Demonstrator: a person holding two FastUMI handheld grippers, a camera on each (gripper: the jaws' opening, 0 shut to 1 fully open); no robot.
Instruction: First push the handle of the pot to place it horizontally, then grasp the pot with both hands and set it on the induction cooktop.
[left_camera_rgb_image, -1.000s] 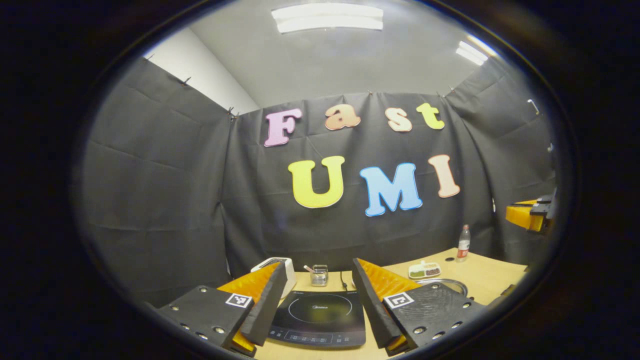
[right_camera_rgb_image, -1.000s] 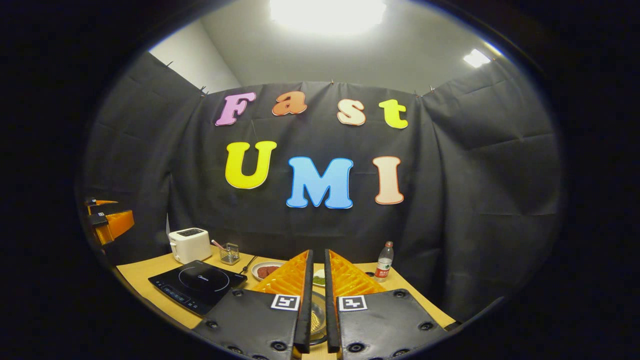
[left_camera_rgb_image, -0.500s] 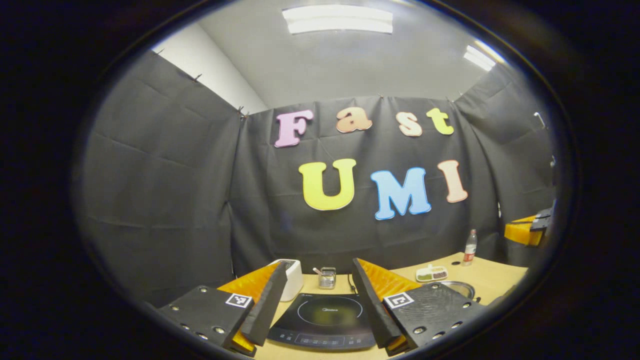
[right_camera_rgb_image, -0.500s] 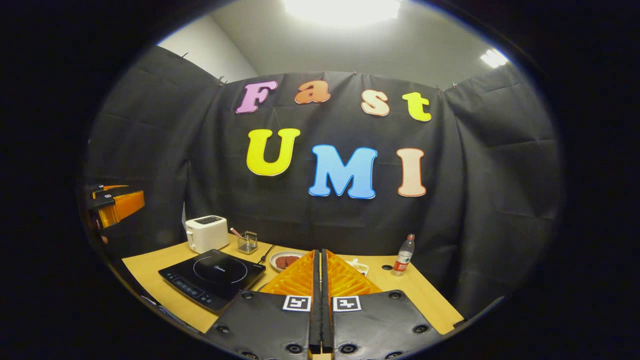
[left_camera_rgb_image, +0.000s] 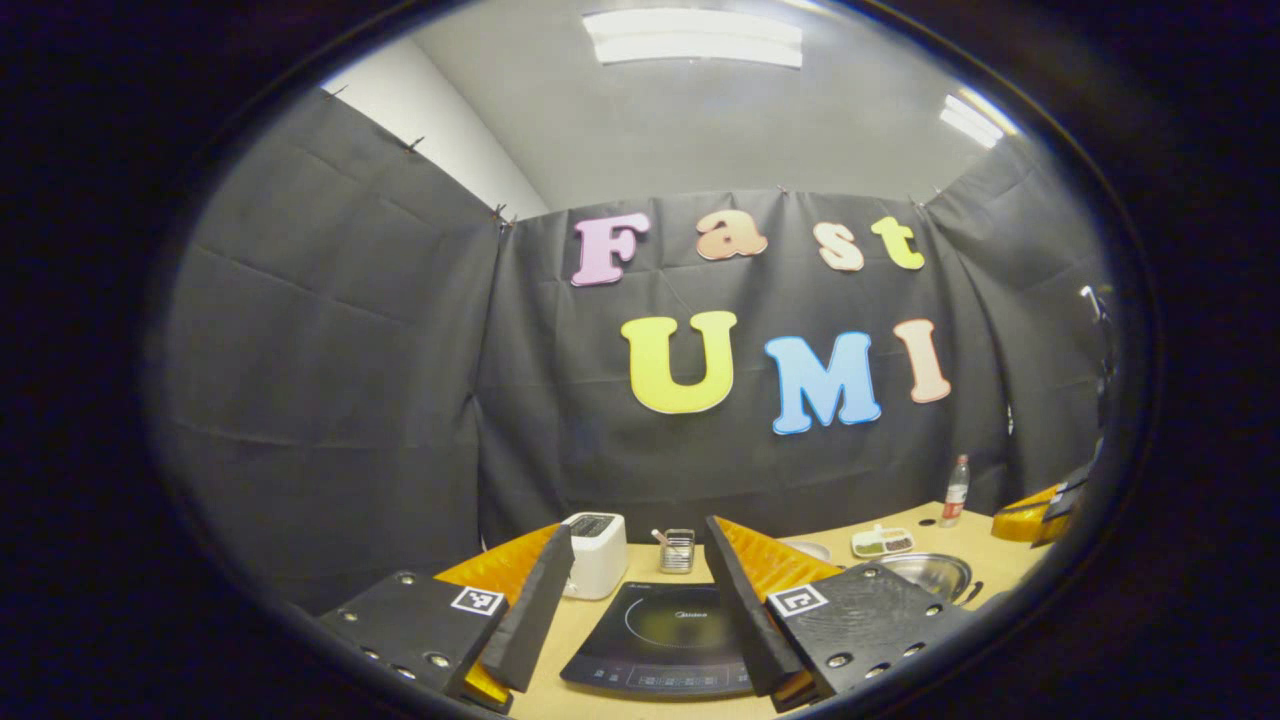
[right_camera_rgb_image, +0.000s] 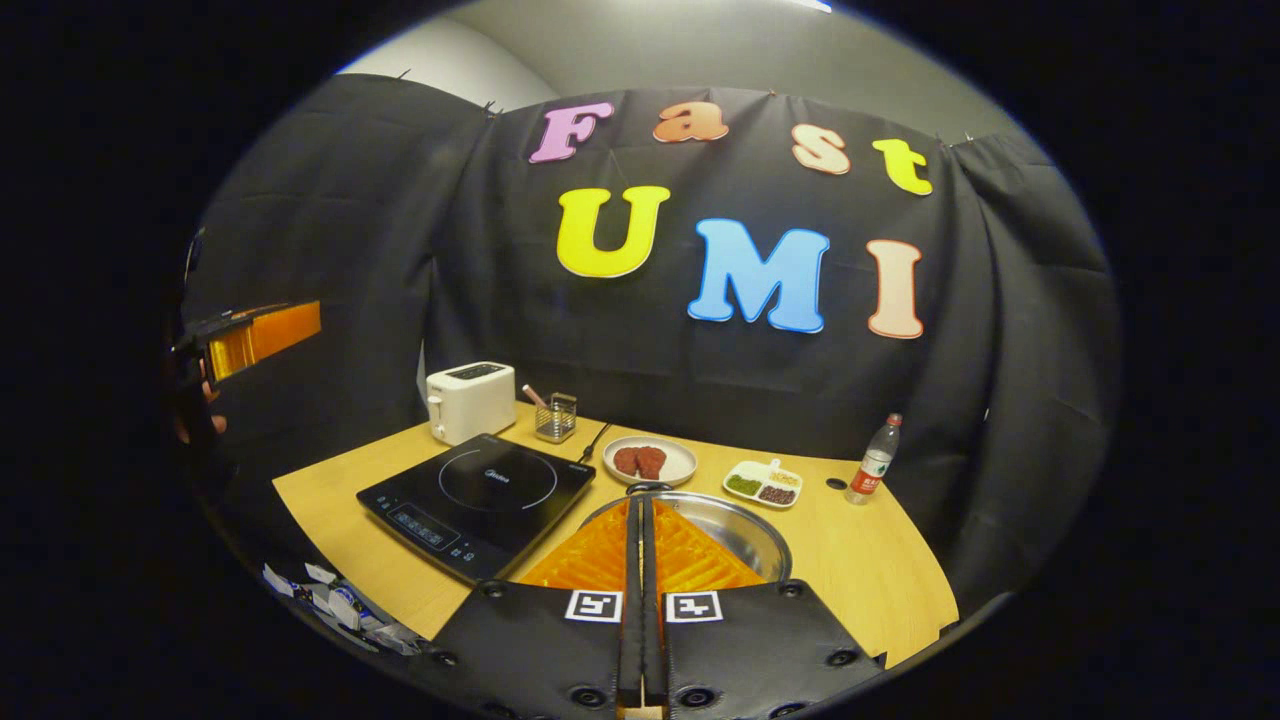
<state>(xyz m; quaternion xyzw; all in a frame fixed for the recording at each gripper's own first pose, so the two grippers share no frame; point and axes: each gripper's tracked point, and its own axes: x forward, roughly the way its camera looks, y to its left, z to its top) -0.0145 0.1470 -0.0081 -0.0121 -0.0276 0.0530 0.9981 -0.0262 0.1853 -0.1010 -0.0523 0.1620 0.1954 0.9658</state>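
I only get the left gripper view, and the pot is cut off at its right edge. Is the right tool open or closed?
Observer: Closed. The right tool has its fingers together with nothing between them, and they point at the round steel pot.
Operator: What sits just behind the pot?
Observer: A round white plate with two reddish-brown pieces on it, between the pot and the booth wall.
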